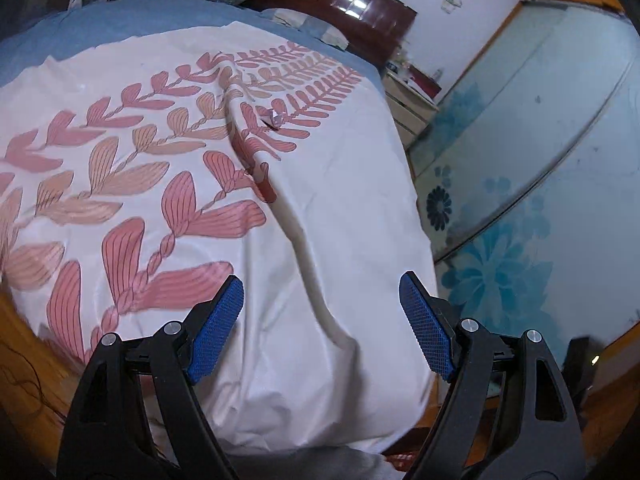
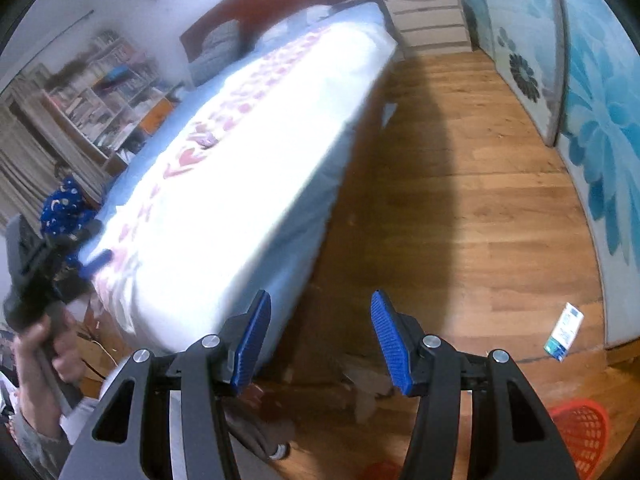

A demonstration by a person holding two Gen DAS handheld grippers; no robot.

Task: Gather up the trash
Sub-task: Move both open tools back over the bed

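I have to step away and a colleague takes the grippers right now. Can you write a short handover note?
Left gripper: open, empty, above the foot of the bed.
Right gripper: open, empty, over the floor by the bed's corner.
Trash seen: a small wrapper on the quilt, mid-bed; a blue-white carton on the floor by the wardrobe.
Red basket stands on the floor, low right; its contents are hidden.
Done: nothing visibly collected.
Left: pick up both pieces, probably into the basket.
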